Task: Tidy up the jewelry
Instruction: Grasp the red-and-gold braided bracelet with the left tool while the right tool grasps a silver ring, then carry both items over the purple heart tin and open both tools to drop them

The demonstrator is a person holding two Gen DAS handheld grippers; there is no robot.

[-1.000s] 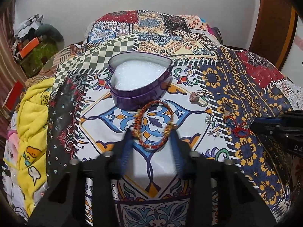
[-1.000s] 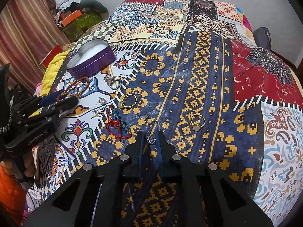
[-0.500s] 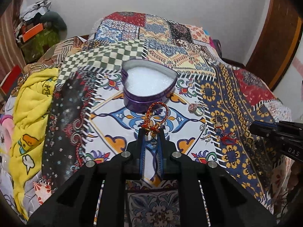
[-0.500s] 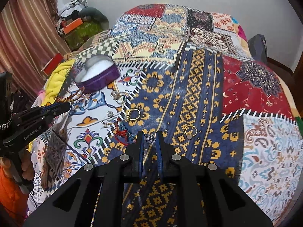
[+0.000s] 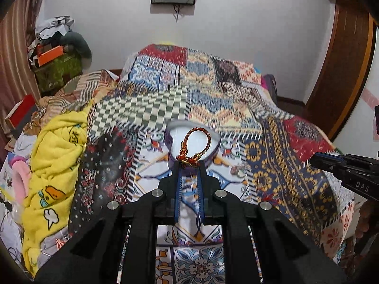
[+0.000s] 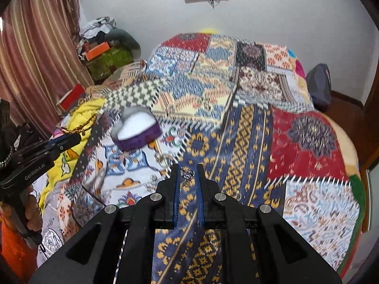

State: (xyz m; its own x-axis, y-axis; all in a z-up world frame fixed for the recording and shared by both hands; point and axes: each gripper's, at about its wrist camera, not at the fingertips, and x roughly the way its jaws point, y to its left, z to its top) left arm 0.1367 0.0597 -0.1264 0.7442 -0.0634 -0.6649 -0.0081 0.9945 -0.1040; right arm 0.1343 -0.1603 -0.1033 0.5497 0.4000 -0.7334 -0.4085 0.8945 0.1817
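The left gripper [image 5: 189,163] is clamped on a red-and-gold braided bracelet [image 5: 195,145], pinched at its knotted end so the loop stands up past the fingertips. From the left wrist view the loop lies in front of the purple heart-shaped tin [image 5: 214,158] with its white lining; the tin sits on the patchwork quilt [image 5: 284,156] beyond the tips. Only the right wrist view shows the bracelet from the side, held in the air over the yellow blanket [image 6: 78,111], to the left of the tin [image 6: 136,133] and clear of it.

The right gripper [image 6: 188,174] is closed on a small silvery ring [image 6: 188,174] held between its tips, above the quilt. Other small pieces [image 6: 163,159] lie on the quilt between the tin and the right gripper, too blurred to name. In the left wrist view the right gripper [image 5: 317,161] shows only as a dark tip at the edge.
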